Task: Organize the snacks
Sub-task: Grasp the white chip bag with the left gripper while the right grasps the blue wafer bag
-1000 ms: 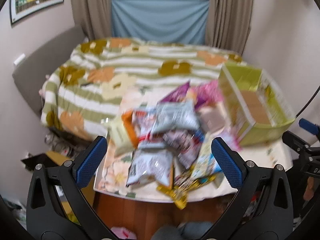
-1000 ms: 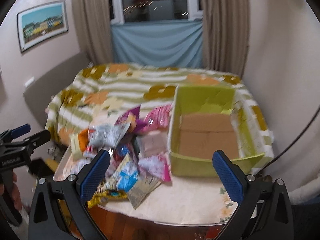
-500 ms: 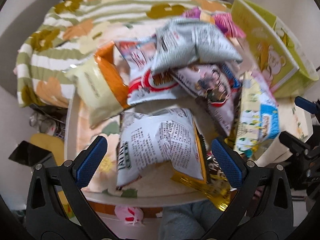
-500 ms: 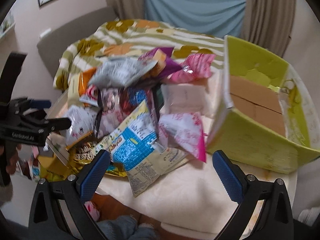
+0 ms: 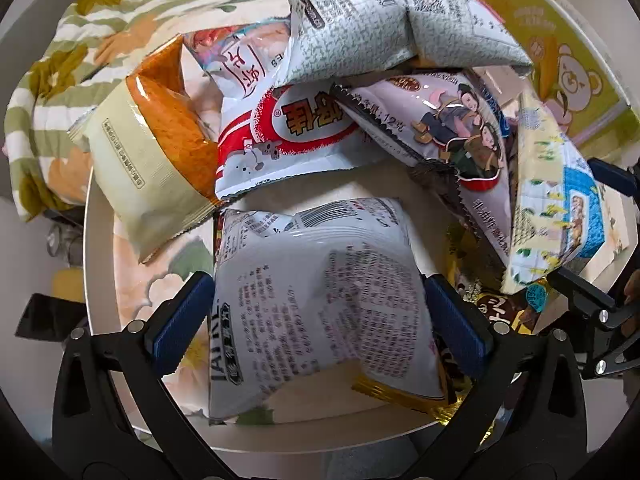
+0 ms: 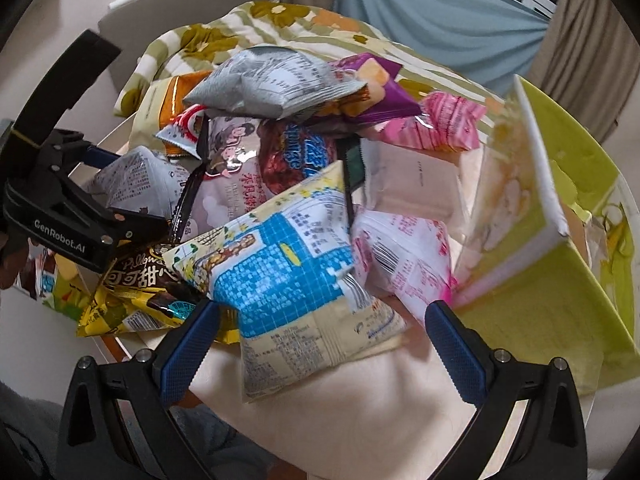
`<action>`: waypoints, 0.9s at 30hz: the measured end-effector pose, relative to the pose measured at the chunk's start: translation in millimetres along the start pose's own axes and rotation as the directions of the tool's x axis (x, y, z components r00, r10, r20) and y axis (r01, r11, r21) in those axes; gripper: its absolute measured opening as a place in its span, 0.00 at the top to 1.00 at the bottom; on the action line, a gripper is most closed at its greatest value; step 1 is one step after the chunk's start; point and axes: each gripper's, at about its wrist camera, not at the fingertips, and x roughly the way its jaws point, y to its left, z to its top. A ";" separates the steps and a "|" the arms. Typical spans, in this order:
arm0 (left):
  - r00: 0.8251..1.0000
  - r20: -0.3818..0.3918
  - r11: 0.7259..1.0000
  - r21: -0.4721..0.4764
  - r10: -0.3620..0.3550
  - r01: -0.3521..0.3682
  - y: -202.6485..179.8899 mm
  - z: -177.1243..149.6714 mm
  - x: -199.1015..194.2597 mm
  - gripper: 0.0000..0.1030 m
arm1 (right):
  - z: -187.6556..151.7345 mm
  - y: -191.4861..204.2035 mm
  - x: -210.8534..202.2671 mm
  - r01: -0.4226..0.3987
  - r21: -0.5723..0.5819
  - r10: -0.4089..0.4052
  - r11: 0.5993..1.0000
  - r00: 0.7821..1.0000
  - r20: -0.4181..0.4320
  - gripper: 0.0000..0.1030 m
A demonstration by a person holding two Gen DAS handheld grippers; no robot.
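A heap of snack bags lies on a round white table. My left gripper is open, its blue pads on either side of a white printed bag at the near edge. Behind it lie a red-and-white bag, a cream-and-orange bag and a grey bag. My right gripper is open around the lower end of a blue-and-cream bag. A pink-and-white bag lies beside it. The green cardboard box stands open at the right. The left gripper shows at the left of the right wrist view.
A bed with a green-striped floral cover runs behind the table. A gold-and-brown bag hangs over the table's near left edge. Bare tabletop lies in front of the box. The right gripper sits at the right of the left wrist view.
Both grippers have dropped from a high view of the room down to the pile. The left now straddles the white printed bag, the right the blue-and-cream bag. Both stay open.
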 end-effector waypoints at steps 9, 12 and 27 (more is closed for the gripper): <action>0.999 -0.009 0.999 -0.010 -0.052 0.052 23.2 5.5 -0.7 0.23 | 5.7 0.8 17.4 -0.018 -0.012 0.018 1.000 0.999 -0.027 0.28; 0.998 -0.004 0.998 -0.014 -0.057 0.057 25.3 6.1 -2.3 0.26 | 6.0 -3.1 16.9 -0.021 0.008 0.021 1.000 1.000 -0.023 0.41; 0.995 0.050 0.992 -0.085 -0.086 0.090 47.5 -5.1 -35.4 0.27 | 11.9 -6.3 -26.3 -0.035 0.157 0.032 0.987 0.999 0.022 0.52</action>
